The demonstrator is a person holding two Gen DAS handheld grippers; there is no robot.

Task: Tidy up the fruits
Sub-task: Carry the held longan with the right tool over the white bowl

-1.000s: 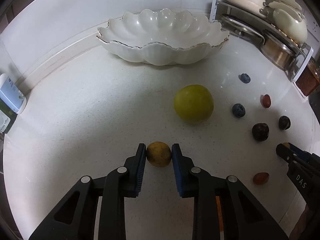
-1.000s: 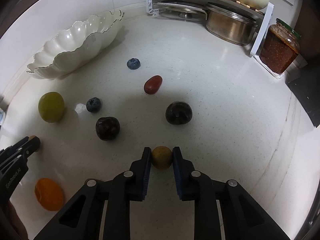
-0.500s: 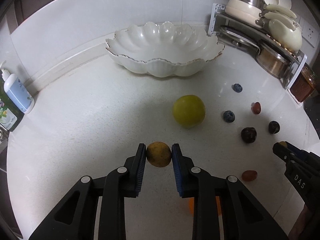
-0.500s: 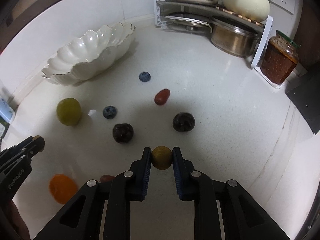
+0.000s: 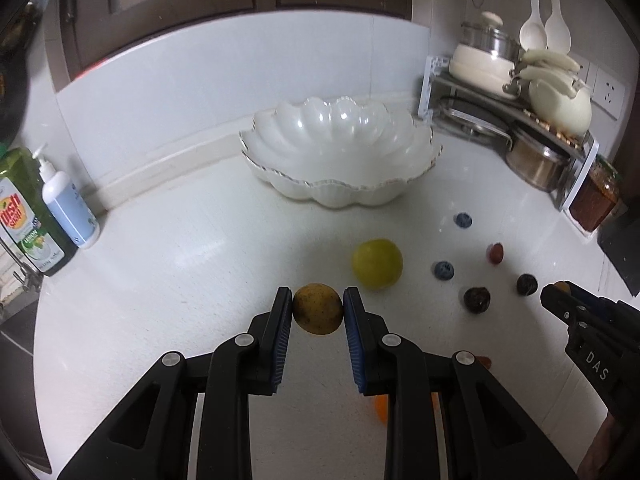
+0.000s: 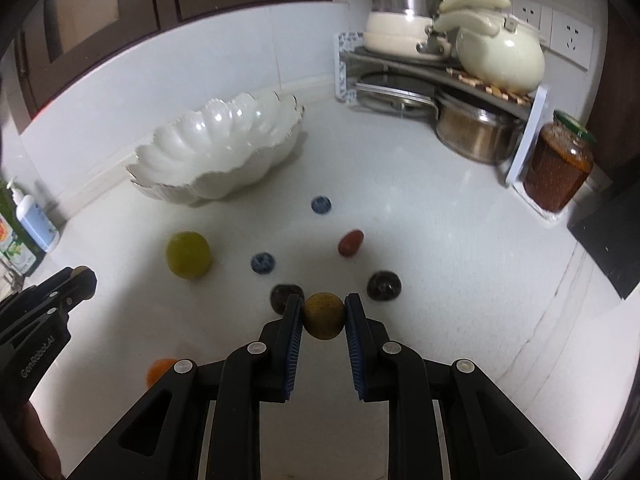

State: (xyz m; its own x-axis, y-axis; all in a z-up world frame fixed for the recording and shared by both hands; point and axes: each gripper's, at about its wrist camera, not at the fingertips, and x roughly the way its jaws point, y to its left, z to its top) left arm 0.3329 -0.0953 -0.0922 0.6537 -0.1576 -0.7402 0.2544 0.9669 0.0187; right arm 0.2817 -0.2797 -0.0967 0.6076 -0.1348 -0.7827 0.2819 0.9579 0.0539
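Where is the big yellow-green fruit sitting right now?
The yellow-green fruit lies on the counter in front of the shell-shaped bowl, just left of a blueberry.

Glossy ceramic-looking bowl point(image 5: 340, 160); steel pot point(image 6: 476, 132); speckled countertop point(image 6: 440, 240)

White "DAS" on the black body of the right gripper point(image 5: 560, 304) seen from the left wrist, "GenRobot.AI" on the left gripper point(image 6: 82, 282) seen from the right wrist, green dish soap bottle point(image 5: 24, 216) — label partly readable, "DISH", "LEMON" — other print too small
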